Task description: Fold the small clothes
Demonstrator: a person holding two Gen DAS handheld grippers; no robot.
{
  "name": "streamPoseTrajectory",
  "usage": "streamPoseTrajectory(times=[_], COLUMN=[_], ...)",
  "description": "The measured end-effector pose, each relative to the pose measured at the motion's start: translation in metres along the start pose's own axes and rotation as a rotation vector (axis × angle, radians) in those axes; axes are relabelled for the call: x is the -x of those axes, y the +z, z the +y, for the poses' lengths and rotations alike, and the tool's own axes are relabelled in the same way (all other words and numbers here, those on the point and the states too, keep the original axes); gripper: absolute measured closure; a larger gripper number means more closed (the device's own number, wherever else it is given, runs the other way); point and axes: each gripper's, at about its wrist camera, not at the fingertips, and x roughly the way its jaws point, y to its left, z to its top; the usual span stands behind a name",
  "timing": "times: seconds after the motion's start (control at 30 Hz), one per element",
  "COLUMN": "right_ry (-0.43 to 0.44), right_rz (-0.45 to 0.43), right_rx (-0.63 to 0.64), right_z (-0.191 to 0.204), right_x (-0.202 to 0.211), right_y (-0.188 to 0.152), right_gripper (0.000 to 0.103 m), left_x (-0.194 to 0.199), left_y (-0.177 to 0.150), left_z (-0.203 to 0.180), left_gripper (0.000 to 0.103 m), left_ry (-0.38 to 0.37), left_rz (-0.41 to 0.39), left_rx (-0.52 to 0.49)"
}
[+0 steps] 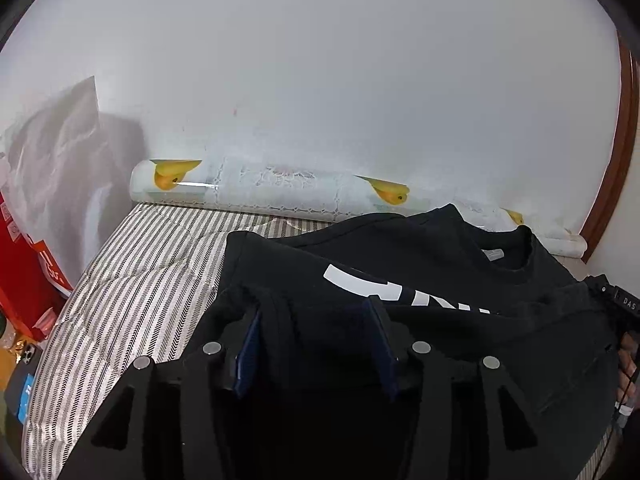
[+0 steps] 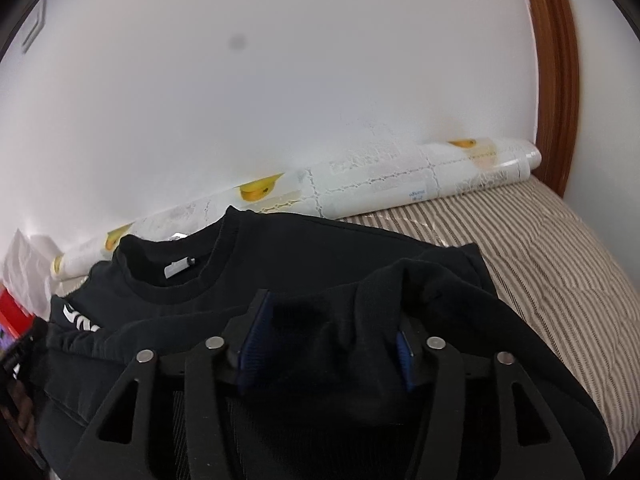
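A black sweatshirt (image 1: 440,264) with white lettering lies on the striped bed cover (image 1: 132,280), its collar toward the wall. My left gripper (image 1: 314,312) stands open over the garment's left edge, with black fabric lying between its blue pads (image 1: 248,344). In the right wrist view the sweatshirt (image 2: 288,256) shows its collar and a white label. My right gripper (image 2: 332,320) is open, with a raised fold of the black fabric between its blue pads (image 2: 256,332). Whether either gripper pinches the cloth is hidden by the fabric.
A rolled plastic sheet with yellow fruit prints (image 1: 280,192) lies along the white wall, also seen in the right wrist view (image 2: 400,188). A red box (image 1: 24,272) and a phone (image 1: 24,372) sit at the left. A brown wooden frame (image 2: 556,80) rises at the right.
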Motion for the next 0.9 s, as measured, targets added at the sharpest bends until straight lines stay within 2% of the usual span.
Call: streamPoseTrajectory(times=[0.23,0.37,0.43,0.5,0.6,0.77,0.9], right_ry=[-0.005,-0.085,-0.096,-0.074,-0.082,-0.032,-0.055], right_rz=[-0.086,-0.127,-0.165,-0.14,-0.153,-0.159,-0.128], right_rx=[0.037,0.082,0.077,0.081,0.096,0.051,0.131], right_z=[0.005,0.009,0.007,0.007,0.009,0.008,0.022], right_x=[0.016,0.024,0.031,0.033,0.042,0.075,0.098], right_y=[-0.001,0.001,0.001,0.004,0.007,0.006,-0.011], right_gripper=[0.048,0.049,0.052,0.057,0.057,0.057,0.057], left_x=[0.001,0.003,0.004,0.002,0.003,0.006,0.009], left_y=[0.001,0.002,0.003,0.003,0.003,0.004,0.005], left_z=[0.002,0.01,0.014,0.014,0.009,0.005,0.003], left_gripper=[0.056,0.057,0.057,0.057,0.057,0.055,0.053], left_ry=[-0.017,-0.038,-0.048,-0.052,-0.061,-0.062,-0.054], left_rz=[-0.005,-0.022,-0.03,-0.027,-0.029,-0.036,-0.021], left_rx=[0.014,0.06,0.085,0.083,0.052,0.024,0.02])
